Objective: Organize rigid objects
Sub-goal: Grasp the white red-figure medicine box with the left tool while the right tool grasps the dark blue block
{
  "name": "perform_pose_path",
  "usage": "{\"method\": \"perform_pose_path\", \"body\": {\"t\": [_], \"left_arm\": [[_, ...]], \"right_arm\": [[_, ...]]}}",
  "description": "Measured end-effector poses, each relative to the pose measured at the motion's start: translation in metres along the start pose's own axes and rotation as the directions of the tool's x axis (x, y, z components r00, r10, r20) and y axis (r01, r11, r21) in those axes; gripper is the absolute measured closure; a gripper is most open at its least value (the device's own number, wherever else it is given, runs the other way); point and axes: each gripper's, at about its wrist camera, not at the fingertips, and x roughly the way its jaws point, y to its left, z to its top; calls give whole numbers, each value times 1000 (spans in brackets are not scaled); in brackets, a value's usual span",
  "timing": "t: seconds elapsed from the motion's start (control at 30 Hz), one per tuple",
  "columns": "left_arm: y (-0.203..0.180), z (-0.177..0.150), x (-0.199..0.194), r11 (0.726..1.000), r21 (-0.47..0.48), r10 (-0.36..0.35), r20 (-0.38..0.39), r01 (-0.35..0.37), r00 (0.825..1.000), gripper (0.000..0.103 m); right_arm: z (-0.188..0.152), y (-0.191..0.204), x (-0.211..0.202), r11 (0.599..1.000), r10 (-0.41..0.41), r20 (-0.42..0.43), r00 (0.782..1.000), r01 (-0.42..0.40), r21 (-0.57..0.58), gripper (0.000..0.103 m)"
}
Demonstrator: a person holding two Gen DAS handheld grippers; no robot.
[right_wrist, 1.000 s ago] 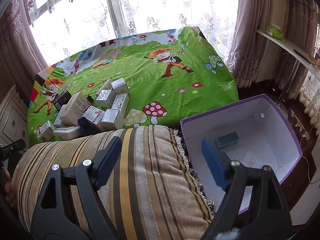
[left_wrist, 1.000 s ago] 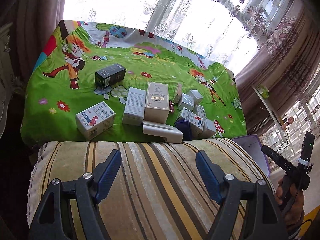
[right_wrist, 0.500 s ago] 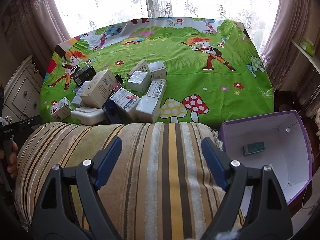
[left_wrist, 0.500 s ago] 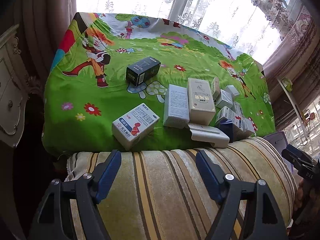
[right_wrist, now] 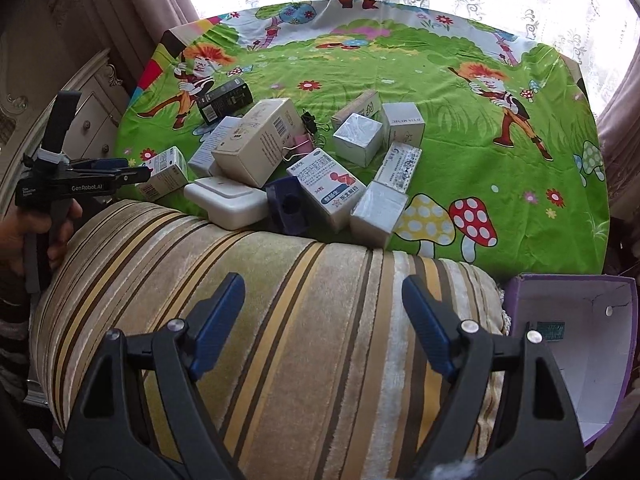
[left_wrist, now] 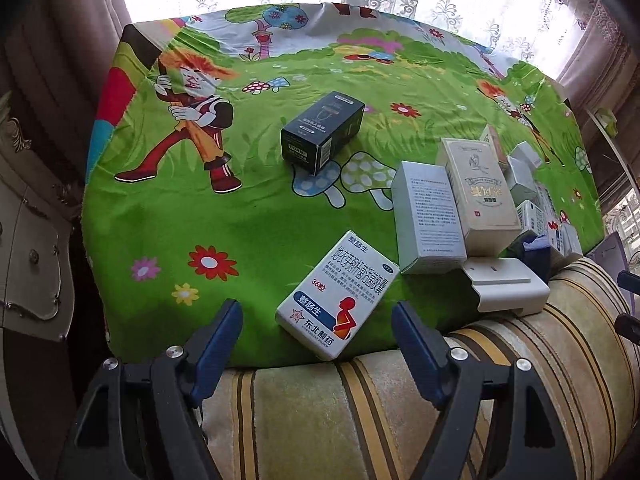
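Striped cushion point(right_wrist: 280, 320) nearest, pressed along the near edge of a table under a green cartoon cloth point(left_wrist: 180, 220). Right gripper point(right_wrist: 322, 328) above the cushion, fingers apart, nothing between them; left gripper point(left_wrist: 316, 346) at the cloth's near edge, fingers likewise apart and empty, a white medicine box point(left_wrist: 338, 294) just ahead between the tips. Purple box point(right_wrist: 576, 352) off the near right corner, holding one small green item (too small to identify). Farther in, clustered boxes point(right_wrist: 320, 160) near the near edge; beyond them, alone toward the far left corner, a black box point(left_wrist: 322, 136).
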Motion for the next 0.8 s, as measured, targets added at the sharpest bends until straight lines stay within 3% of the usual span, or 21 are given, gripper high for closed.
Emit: {"method": "perform_pose_path", "body": {"t": [0.17,0.37,0.5,0.63,0.8], "left_arm": [[0,5,14,1000,24,2,-35,-1,999,25],[-5,8,26,998,60,2,-61,1,998,25],[-6,7,32,997,71,-3,-80,8,997,35],[-8,6,37,997,78,-10,-93,18,996,46],[-7,4,37,997,75,-23,-87,30,996,50]], "right_arm": [[15,3,21,995,96,-69,993,-94,25,22],[30,-1,44,961,174,-119,977,-142,239,22],[36,-4,54,909,162,-133,978,-95,407,22],[40,-12,63,828,194,-126,973,-94,552,20],[48,-18,76,776,208,-151,966,-69,627,17]]}}
